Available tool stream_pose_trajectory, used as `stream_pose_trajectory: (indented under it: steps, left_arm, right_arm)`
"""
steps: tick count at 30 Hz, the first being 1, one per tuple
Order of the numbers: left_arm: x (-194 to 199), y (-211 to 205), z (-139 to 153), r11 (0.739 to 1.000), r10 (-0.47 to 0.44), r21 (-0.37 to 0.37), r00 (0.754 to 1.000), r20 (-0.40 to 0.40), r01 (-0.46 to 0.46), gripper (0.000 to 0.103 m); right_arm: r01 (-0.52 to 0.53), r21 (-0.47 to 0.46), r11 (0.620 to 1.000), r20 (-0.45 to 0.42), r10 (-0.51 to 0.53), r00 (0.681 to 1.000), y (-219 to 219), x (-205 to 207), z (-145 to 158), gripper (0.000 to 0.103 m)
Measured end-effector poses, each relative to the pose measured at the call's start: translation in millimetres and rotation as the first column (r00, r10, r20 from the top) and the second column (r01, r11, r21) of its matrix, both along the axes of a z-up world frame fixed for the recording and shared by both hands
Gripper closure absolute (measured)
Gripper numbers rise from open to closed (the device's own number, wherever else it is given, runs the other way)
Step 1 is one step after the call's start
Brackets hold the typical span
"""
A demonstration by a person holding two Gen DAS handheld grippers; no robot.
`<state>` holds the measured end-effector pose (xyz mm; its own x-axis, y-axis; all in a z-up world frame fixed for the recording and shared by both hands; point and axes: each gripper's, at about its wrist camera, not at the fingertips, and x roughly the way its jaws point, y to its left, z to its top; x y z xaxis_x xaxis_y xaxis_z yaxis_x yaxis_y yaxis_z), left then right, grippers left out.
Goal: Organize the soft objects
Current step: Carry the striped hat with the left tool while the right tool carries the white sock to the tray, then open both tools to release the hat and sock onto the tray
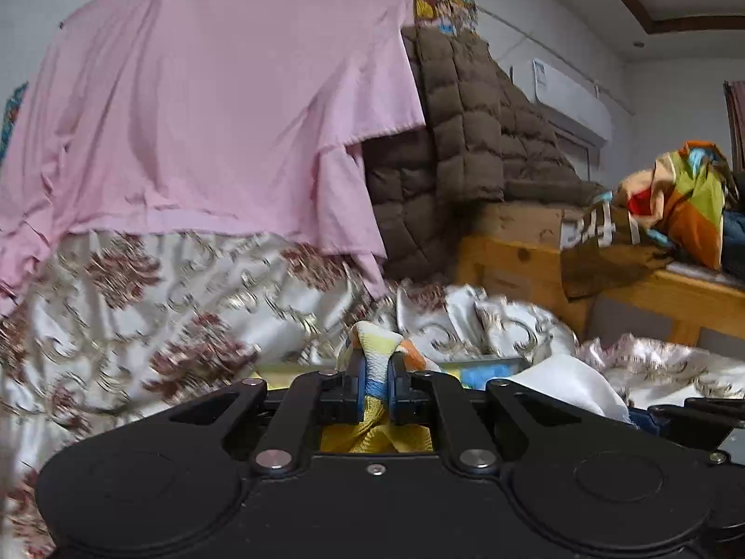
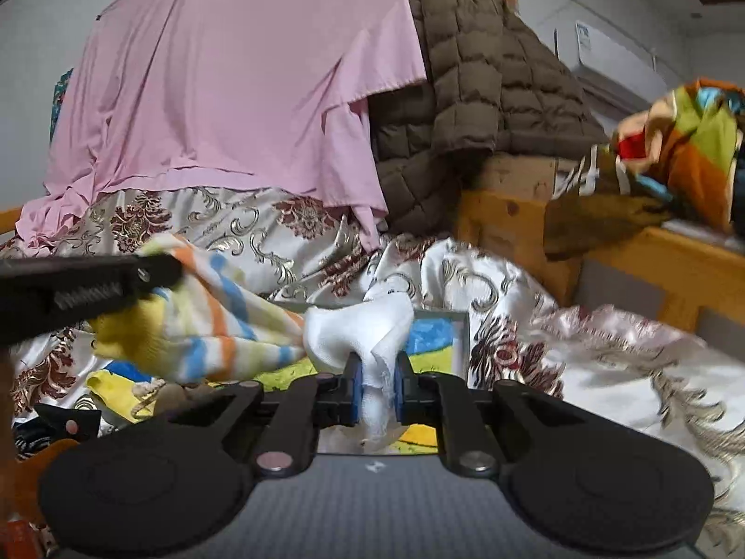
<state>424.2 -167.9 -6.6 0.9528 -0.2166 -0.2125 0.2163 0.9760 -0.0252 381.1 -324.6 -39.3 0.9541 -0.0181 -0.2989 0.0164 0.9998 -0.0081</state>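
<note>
My left gripper [image 1: 375, 372] is shut on a striped cloth [image 1: 375, 349] with yellow, orange and blue bands, held above the bed. The same striped cloth [image 2: 205, 321] stretches across the right wrist view from the left gripper's arm [image 2: 84, 289] toward the right gripper. My right gripper [image 2: 376, 382] is shut on the cloth's white end [image 2: 368, 330]. That white end [image 1: 568, 386] shows at the right in the left wrist view. A framed blue and yellow picture [image 2: 433, 340] lies under the cloth.
A floral satin bedspread [image 1: 186, 316] covers the bed. A pink sheet [image 1: 209, 107] and a brown quilted coat [image 1: 465, 139] hang behind it. A wooden bed frame [image 1: 521, 256] with colourful clothes [image 1: 675, 195] stands at the right. An air conditioner [image 1: 568, 93] is on the wall.
</note>
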Motion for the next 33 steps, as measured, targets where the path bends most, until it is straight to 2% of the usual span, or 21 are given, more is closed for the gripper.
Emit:
stream_pose_trajectory:
  steps: [7,13,16,22,26,29,31,33]
  left_arm:
    - [24.9,-9.5,-30.3,1.0,-0.015,0.025,0.989,-0.144,0.019,0.094]
    - [41.0,-10.3,-46.5,0.998,-0.026,0.046,0.96,-0.28,0.041,0.093]
    - [45.7,-14.0,-51.3,0.996,-0.012,0.077,0.946,-0.324,0.039,0.093]
    - [50.1,-23.5,-54.3,0.99,0.0,0.131,0.931,-0.364,0.051,0.09]
    - [50.6,-24.2,-52.5,0.991,0.0,0.126,0.927,-0.375,0.051,0.086]
    - [49.5,-23.1,-49.7,0.992,-0.005,0.114,0.926,-0.377,0.051,0.083]
    - [47.8,-23.5,-47.5,0.991,0.001,0.125,0.928,-0.372,0.049,0.078]
    - [45.3,-22.9,-45.4,0.991,0.002,0.125,0.932,-0.363,0.046,0.069]
  right_arm:
    - [-0.022,0.003,1.0,-0.083,0.022,0.996,-1.7,14.6,-19.3,0.089]
    - [-0.017,0.014,1.0,-0.131,0.019,0.991,-4.1,20.6,-26.0,0.088]
    - [-0.015,0.009,1.0,-0.154,0.016,0.988,-4.4,23.4,-29.5,0.087]
    - [-0.013,0.007,1.0,-0.178,0.014,0.984,-4.4,24.1,-31.3,0.084]
    - [-0.011,0.016,1.0,-0.178,0.013,0.984,-7.3,23.4,-29.6,0.079]
    - [-0.007,0.018,1.0,-0.172,0.01,0.985,-8.9,21.8,-26.8,0.07]
    - [-0.001,0.018,1.0,-0.165,0.004,0.986,-9.8,19.8,-24.8,0.064]
    - [0.003,0.019,1.0,-0.158,0.0,0.988,-10.7,18.1,-22.7,0.054]
